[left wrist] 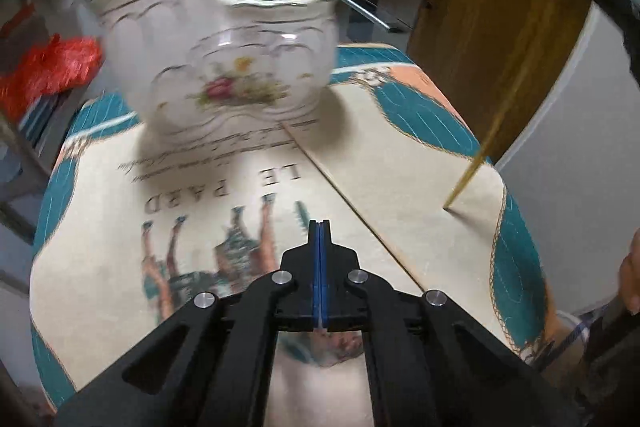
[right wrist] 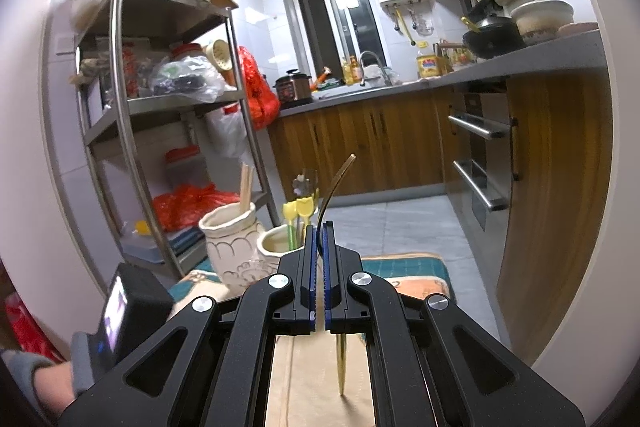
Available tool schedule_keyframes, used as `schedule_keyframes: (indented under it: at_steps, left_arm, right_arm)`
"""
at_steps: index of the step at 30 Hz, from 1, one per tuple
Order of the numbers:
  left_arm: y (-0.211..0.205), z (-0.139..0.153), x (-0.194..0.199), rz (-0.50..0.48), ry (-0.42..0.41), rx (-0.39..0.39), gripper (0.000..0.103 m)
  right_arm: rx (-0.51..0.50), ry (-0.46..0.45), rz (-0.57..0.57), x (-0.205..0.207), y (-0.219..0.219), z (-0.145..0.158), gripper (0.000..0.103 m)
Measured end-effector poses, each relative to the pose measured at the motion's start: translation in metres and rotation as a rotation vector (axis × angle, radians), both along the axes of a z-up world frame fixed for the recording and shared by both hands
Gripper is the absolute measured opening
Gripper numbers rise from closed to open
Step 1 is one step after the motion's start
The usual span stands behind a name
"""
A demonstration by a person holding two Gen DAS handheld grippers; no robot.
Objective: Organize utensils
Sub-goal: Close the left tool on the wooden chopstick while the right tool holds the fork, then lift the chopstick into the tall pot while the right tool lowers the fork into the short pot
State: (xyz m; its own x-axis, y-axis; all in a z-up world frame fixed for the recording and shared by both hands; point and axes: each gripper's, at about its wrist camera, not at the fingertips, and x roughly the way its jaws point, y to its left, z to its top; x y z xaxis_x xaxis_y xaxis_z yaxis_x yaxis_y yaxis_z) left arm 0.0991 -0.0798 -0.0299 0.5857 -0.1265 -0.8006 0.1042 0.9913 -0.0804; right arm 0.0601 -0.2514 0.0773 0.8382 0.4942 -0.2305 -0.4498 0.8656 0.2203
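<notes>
Pinching a gold utensil [right wrist: 338, 183] between its fingers, the right gripper [right wrist: 319, 227] stands it tip-down on the tablecloth [left wrist: 400, 163]; the left gripper [left wrist: 320, 227] is closed, empty, near 2 jars [left wrist: 276, 39].

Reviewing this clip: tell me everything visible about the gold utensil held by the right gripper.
The gold utensil is slim, shiny and metallic-looking, with a long thin handle tapering to a point. The right gripper has its jaws shut on it partway along. Above the jaws a curved part rises, ending in a small flared tip; whether it is a fork or spoon cannot be told. It hangs nearly upright, tilted in the left wrist view, its lower tip at or just above the tablecloth, right of the two ceramic jars.
</notes>
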Motion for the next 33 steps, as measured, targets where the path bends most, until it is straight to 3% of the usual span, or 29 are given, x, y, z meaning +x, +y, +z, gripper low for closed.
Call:
schedule_keyframes:
  at_steps: [4, 6, 8, 10, 21, 23, 27, 29, 33]
  left_arm:
    - [-0.009, 0.001, -0.003, -0.014, -0.005, -0.023, 0.0]
    - [-0.018, -0.001, -0.001, -0.009, 0.001, -0.04, 0.007]
    - [-0.025, -0.005, 0.003, 0.008, 0.005, -0.048, 0.029]
    - [-0.034, -0.009, 0.005, 0.02, 0.016, -0.053, 0.033]
    - [-0.051, -0.016, 0.027, 0.194, -0.008, 0.061, 0.029]
    - [-0.052, -0.016, 0.028, 0.193, -0.02, 0.095, 0.012]
    - [-0.048, -0.017, 0.03, 0.151, -0.025, 0.117, 0.01]
    - [-0.042, -0.014, 0.029, 0.134, -0.013, 0.091, 0.005]
    - [-0.024, -0.005, 0.013, 0.077, -0.011, 0.069, 0.006]
  right_arm:
    - [-0.003, -0.002, 0.001, 0.0, 0.002, 0.0, 0.004]
    - [-0.005, -0.003, 0.003, -0.001, 0.002, 0.0, 0.004]
    - [-0.005, -0.003, 0.003, -0.001, 0.002, 0.0, 0.004]
    - [-0.004, -0.003, 0.003, -0.001, 0.003, 0.0, 0.004]
    - [0.015, -0.009, 0.024, -0.003, 0.0, -0.001, 0.003]
    - [0.017, -0.01, 0.02, -0.002, -0.004, -0.001, 0.003]
    - [0.025, -0.002, 0.009, 0.001, -0.01, -0.003, 0.003]
    - [0.024, 0.001, 0.007, 0.002, -0.01, -0.004, 0.003]
    - [0.013, -0.008, 0.009, 0.001, -0.008, -0.005, 0.003]
